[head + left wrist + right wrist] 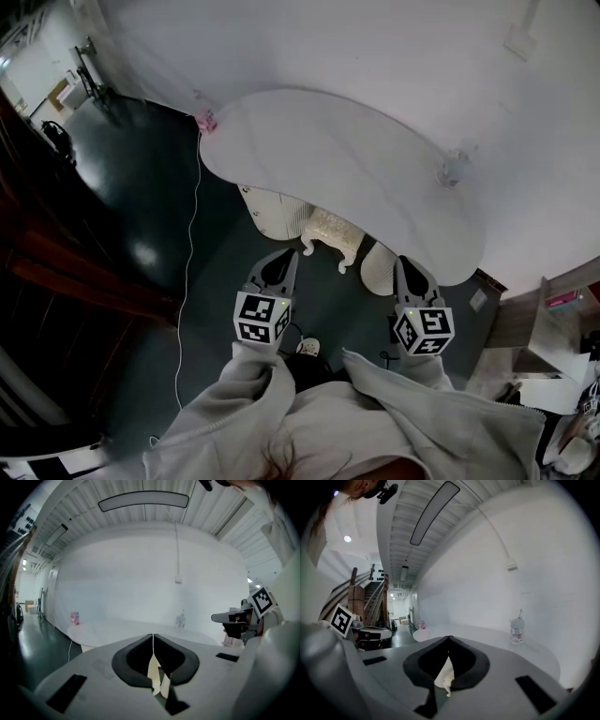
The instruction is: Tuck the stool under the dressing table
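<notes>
The stool (332,232), white with curved carved legs, stands on the dark floor (141,187) under the near edge of the counter (356,159). Most of it is covered by the top. Only its near side and two legs show, between two ribbed white supports (274,212) of the counter.

The left tongs (281,262) hang near the stool, just to its left and apart from it. In the left gripper view the left tongs (153,637) are closed, pads meeting along a thin line, with nothing held. A strip of cream shows through the gap lower down, and I cannot tell what it belongs to.

The right tongs (411,268) hang to the right of the stool, over the near edge of the right-hand support. In the right gripper view the right tongs (449,640) are also closed and empty, and a piece of ribbed white surface shows behind them.

On the counter, a small pink box (206,120) sits at the far left end and a clear bottle (453,169) stands towards the right, well apart from it. A thin white cord (192,253) drops from the left end to the floor. Pale grey sleeves (230,394) fill the near edge of the head view.
</notes>
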`<state>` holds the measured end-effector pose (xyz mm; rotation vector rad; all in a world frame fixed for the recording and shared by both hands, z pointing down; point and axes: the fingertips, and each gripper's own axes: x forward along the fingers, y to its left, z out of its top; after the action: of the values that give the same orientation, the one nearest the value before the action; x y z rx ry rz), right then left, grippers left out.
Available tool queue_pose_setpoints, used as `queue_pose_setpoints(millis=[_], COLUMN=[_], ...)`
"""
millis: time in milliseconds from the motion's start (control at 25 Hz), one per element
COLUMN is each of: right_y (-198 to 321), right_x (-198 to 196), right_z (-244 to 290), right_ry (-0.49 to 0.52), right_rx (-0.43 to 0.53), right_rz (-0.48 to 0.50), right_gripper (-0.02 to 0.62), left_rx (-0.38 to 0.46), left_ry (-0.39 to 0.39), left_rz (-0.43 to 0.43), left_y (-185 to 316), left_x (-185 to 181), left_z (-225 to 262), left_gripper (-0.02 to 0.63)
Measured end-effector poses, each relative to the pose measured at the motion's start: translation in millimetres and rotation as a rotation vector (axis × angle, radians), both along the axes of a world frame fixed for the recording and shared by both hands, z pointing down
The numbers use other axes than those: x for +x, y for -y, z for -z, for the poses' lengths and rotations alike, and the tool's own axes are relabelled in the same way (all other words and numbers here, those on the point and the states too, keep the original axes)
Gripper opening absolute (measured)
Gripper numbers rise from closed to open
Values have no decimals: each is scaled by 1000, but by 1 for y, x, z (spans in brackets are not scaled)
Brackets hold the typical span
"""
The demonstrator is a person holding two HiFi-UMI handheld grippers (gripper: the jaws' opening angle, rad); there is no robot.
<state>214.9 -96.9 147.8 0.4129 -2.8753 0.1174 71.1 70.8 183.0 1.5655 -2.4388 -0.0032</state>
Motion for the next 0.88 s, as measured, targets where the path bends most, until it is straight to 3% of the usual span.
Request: queue_pose_setpoints(millis=[160,360,880], right_y=[-9,-16,-21], right_x=[0,1,-8], right_z=[12,12,-11], right_ry=[39,45,3], right_rx=[-1,13,18], right_rz=[-27,-40,-68], right_gripper=[51,51,51], left_rx=[41,7,-1], left_ry=[24,80,89], left_rz=[18,11,-13], left_y=[-14,-24,-20], left_x=[-5,6,-6], left_z=[18,14,5], left_gripper=[20,20,20])
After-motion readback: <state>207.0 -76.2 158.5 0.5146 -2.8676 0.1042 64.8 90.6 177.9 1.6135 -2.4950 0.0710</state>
